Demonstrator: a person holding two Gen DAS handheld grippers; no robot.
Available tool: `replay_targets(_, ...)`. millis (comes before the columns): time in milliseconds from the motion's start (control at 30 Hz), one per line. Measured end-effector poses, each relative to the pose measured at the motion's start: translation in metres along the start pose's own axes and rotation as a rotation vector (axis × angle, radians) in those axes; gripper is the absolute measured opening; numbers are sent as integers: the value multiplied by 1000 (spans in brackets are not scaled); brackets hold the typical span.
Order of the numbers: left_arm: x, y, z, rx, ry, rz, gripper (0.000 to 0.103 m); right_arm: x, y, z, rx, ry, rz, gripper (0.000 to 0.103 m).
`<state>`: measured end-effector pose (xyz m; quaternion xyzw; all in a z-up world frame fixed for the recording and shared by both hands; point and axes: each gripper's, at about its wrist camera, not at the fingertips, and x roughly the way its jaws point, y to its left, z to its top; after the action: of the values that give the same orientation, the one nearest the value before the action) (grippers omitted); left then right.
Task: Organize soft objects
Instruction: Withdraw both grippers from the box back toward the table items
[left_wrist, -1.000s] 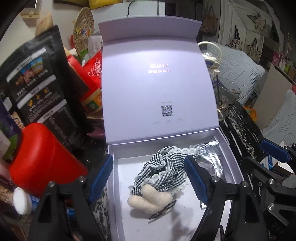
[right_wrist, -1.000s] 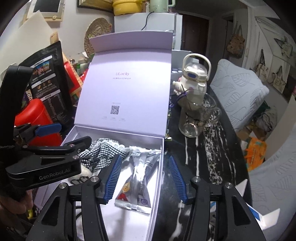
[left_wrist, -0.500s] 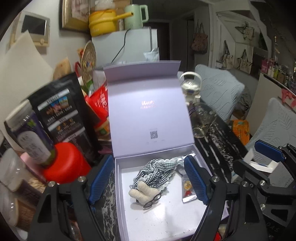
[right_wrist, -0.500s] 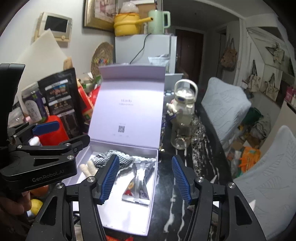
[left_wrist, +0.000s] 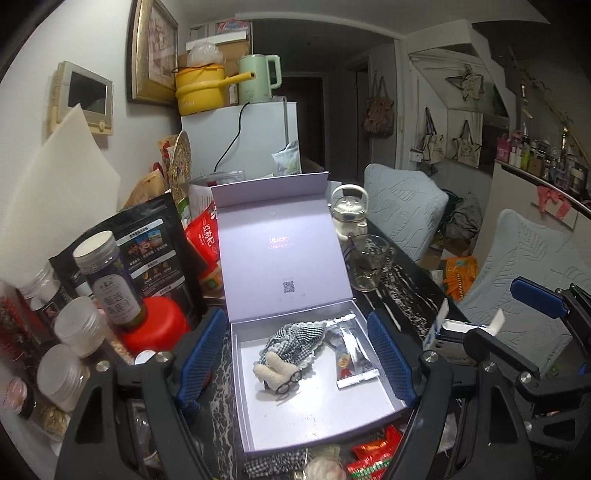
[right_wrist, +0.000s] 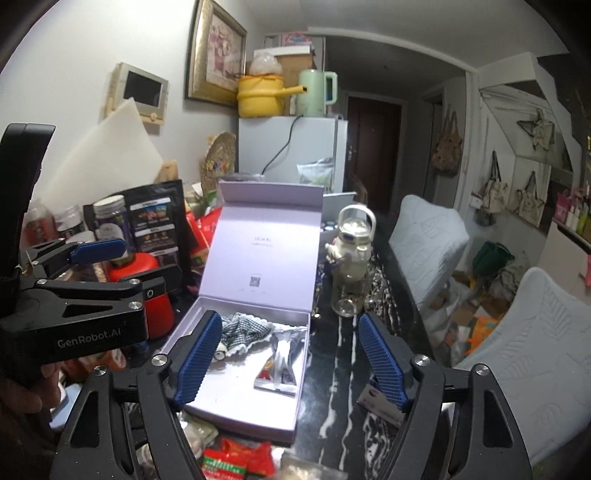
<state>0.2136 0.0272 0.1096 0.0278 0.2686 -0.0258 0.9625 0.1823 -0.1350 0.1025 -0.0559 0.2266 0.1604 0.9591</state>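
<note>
An open lilac gift box stands on the dark marble table, its lid upright. Inside lie a small soft doll in a black-and-white checked dress with cream legs and tiny glasses, and a silver foil sachet. My left gripper is open and empty, held back above the box's near side. My right gripper is open and empty, over the box's right edge. The left gripper's body shows in the right wrist view.
Left of the box stand a red container, jars and black pouches. A glass cup and a white bottle stand right of the lid. Red candy wrappers and checked cloth lie at the box's front.
Both grippers have pulled back and up from the box, staying open. The doll and sachet lie inside the box as before.
</note>
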Motion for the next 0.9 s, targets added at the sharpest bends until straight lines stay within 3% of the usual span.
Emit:
replay_targets(133,-18,-2,-8,12,-9,-12,79,-25,2,-7,9,-30,4,87)
replay_targets(533,-52,-6,-49,19,12,-42,80,-69,8,-44,43,-36,1,89)
replay_targets(900,-59,-6,-88,11,64,-104,80,-81,13,-83,67,9,-45,89)
